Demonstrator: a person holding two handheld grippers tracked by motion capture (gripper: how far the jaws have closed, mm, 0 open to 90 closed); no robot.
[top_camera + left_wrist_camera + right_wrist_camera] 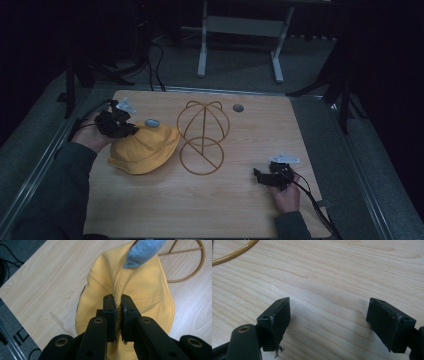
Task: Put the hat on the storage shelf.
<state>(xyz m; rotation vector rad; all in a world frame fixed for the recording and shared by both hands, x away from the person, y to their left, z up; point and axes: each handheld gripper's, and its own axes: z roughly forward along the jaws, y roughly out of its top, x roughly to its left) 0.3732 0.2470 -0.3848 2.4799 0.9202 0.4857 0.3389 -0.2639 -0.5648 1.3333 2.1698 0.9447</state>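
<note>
A yellow cloth hat [145, 150] lies on the left part of the wooden table [230, 205], with a small blue-grey tip [152, 122] at its top. My left gripper [126, 131] is shut on a fold of the yellow hat [140, 285]; the cloth is pinched between its black pads [110, 312], and the blue tip [142, 252] hangs just beyond them. A gold wire hat stand [202, 137] stands right of the hat. My right gripper [260, 176] rests low over the table at the right, its jaws wide open above bare wood [329, 307].
A small grey disc [238, 107] lies near the table's far edge. Part of the stand's gold ring [234, 253] shows in the right gripper view. A white desk frame [240, 35] stands on the floor beyond the table.
</note>
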